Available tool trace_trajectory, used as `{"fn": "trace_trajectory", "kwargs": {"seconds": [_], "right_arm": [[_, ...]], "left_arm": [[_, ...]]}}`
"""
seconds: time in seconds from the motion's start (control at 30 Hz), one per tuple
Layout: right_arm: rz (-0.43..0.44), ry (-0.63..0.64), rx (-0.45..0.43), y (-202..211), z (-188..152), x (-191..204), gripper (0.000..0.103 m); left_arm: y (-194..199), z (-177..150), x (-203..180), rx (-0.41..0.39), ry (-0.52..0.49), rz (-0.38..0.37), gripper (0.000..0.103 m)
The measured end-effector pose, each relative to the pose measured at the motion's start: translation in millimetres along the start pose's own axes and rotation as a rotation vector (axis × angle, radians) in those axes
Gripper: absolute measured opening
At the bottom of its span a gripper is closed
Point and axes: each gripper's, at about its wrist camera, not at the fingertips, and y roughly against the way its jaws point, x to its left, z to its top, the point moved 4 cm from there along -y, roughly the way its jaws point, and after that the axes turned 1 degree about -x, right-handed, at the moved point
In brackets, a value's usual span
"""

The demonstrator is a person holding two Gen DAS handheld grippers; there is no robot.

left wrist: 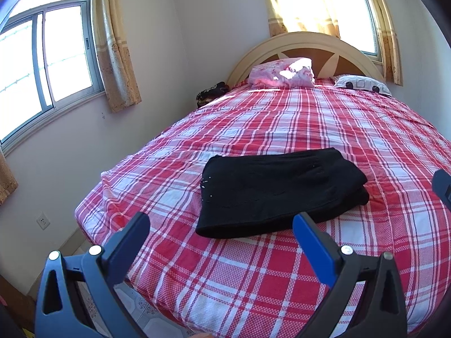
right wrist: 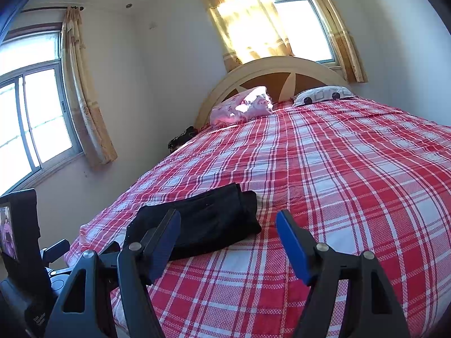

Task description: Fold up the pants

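The pants lie folded on the bed, ahead of both grippers, left and right, jaws apart and empty. Folding looks finished; next is likely withdrawing.

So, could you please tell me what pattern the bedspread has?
The bedspread is a red-and-white plaid, clearest in the left wrist view.

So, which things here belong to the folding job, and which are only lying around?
Belong to the job:
- black pants, already folded, lying on the bed
- left tool, open, holding nothing
- right tool, open, holding nothing

Just lying about:
- plaid bedsheet
- pink pillow
- patterned pillow
- curtains
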Motion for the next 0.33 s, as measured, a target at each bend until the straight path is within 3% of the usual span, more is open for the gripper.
{"fn": "trace_trajectory", "kwargs": {"seconds": [0.33], "right_arm": [[-0.006, -0.008, 0.008, -2.8, -1.9, -4.6, 0.072]], "left_arm": [[-5.9, 1.0, 0.2, 0.013, 0.001, -0.015, 0.103]]}}
